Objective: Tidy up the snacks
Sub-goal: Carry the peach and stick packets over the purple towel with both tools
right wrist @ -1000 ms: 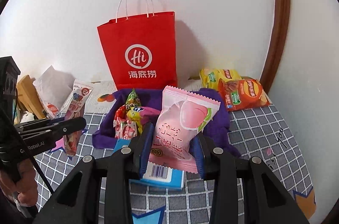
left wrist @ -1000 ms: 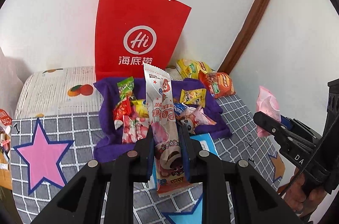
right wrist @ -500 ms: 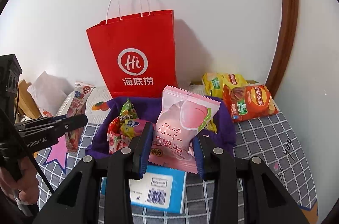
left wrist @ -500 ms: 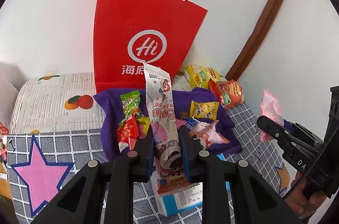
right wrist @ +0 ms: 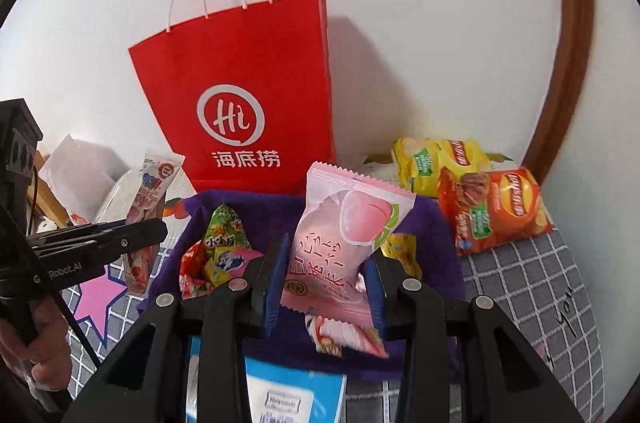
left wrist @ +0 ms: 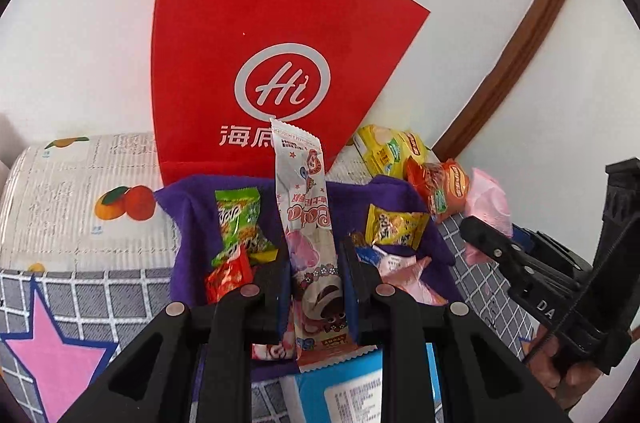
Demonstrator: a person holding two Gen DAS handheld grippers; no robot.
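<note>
A white wall with a brown curved trim backs a surface covered in a grey checked cloth (right wrist: 532, 287) with pink stars. A red paper bag (right wrist: 244, 95) stands upright against the wall, and just in front of it a purple cloth (left wrist: 188, 223) holds a loose heap of small snack packets. Two chip bags (right wrist: 492, 207) lie to the right of it.

The left gripper (left wrist: 314, 271) is clamped on a long wafer packet (left wrist: 306, 215), which stands nearly upright between its pads, its top edge overlapping the bag's front in the left wrist view. The right gripper (right wrist: 326, 275) is clamped on a pink peach packet (right wrist: 344, 235), tilted a little to the right, held above the purple cloth.

The likely trouble is the bag: it is light paper, free-standing, and its mouth is not visible from either camera. A packet nudged against the front panel could tip it or fold its rim shut. The tall wafer packet is gripped low, so its top may flop and catch on the edge. Both grippers heading for one narrow opening could also collide.
</note>
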